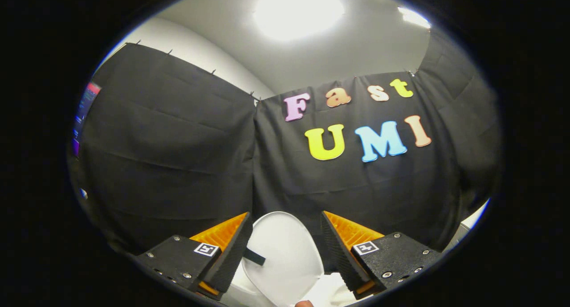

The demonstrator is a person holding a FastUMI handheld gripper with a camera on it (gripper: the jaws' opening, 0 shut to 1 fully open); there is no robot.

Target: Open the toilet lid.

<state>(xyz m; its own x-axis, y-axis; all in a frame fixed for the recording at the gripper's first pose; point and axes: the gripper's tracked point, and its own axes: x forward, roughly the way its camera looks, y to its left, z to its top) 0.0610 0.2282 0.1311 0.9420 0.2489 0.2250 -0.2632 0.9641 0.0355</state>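
Note:
The white oval toilet lid stands tilted up between my two fingers, its rounded top edge level with the fingertips. A small dark strip lies across the lid's left edge, next to my left finger. More white toilet parts show below the lid, beside my right finger. My gripper is open, its fingers spread a lid's width apart on either side of the lid. I cannot tell whether either finger touches the lid.
Black cloth walls stand close behind the toilet on the left, ahead and on the right. A bright ceiling lamp shines overhead. A fingertip peeks in below the lid. A pale strip shows low on the right.

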